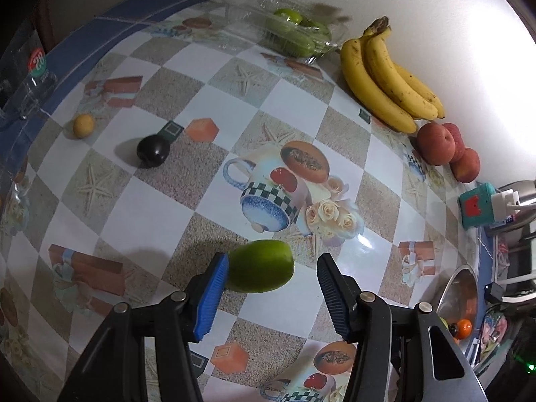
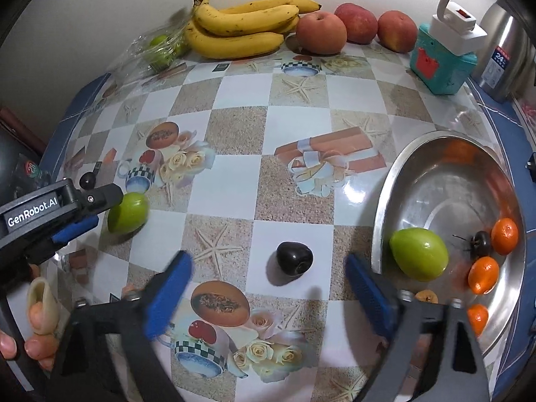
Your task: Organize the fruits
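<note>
A checked oilcloth table (image 2: pixel 241 181) is set against a white wall, where one banana bunch (image 2: pixel 241 23) and three reddish fruits (image 2: pixel 321 33) are lined up. A green fruit (image 1: pixel 261 266) lies between the left gripper's (image 1: pixel 273 258) parted jaws, touched by one pad only. The right gripper (image 2: pixel 268 259) is held open around a dark plum (image 2: pixel 294 263). The steel bowl's (image 2: pixel 435 154) contents are shown fully by the right view only: a second green fruit (image 2: pixel 418 254) and three orange fruits (image 2: pixel 504 236). A small yellow fruit (image 1: pixel 83 126) is seen from the left alone.

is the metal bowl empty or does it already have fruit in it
Not empty: the metal bowl already holds a green fruit, several small orange fruits and a dark one.
</note>
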The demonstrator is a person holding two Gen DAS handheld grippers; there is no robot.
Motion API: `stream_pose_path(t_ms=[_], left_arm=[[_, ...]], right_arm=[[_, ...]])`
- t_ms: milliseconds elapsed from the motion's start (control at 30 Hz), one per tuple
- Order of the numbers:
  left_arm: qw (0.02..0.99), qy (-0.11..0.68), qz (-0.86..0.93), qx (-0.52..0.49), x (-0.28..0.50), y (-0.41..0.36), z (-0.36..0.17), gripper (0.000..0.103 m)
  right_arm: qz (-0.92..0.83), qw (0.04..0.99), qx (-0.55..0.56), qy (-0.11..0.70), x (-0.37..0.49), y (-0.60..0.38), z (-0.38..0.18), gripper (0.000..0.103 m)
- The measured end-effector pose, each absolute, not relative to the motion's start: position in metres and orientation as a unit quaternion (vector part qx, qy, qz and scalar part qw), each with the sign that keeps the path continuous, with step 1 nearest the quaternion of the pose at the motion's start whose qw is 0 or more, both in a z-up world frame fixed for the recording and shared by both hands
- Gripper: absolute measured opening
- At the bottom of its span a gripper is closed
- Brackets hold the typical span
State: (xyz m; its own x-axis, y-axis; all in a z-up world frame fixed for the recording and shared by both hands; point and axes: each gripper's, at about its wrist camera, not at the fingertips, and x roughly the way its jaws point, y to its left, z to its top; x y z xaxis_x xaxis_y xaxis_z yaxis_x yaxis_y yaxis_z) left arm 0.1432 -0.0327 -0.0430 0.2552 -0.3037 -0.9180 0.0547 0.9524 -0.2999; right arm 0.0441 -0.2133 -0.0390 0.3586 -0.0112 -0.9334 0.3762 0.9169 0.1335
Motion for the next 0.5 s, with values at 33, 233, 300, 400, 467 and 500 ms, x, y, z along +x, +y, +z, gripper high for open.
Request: stream_pose_path(t_ms=[33, 233, 300, 400, 467, 500], left_arm=[[0.784, 0.601, -0.114, -0.105, 0.144, -0.032, -0.044, 0.060], [0.786, 0.600, -0.105, -0.102, 0.148, -0.026, -0.045, 0.076], [0.791, 0.597, -0.101, -0.093, 0.150, -0.024, -0.044, 0.080], [0.794, 0.596, -0.098, -0.068, 0.152, -0.026, -0.046, 0.082], [0.793, 0.599, -0.098, -0.053, 0.152, -0.030, -0.049, 0.083], [0.793, 0.599, -0.099, -0.049, 0.153, -0.031, -0.051, 0.083]], right_arm=[[-0.120, 0.808, 0.165, 0.553, 0.044, -0.213, -0.039, 0.079], [-0.122, 0.800, 0.177, 0.560, 0.045, -0.216, -0.047, 0.073], [-0.124, 0.797, 0.185, 0.561, 0.044, -0.218, -0.049, 0.072], [-0.128, 0.795, 0.196, 0.559, 0.043, -0.222, -0.050, 0.072], [-0.128, 0.795, 0.198, 0.558, 0.043, -0.222, -0.050, 0.072], [-0.128, 0.797, 0.197, 0.557, 0.043, -0.222, -0.050, 0.072]])
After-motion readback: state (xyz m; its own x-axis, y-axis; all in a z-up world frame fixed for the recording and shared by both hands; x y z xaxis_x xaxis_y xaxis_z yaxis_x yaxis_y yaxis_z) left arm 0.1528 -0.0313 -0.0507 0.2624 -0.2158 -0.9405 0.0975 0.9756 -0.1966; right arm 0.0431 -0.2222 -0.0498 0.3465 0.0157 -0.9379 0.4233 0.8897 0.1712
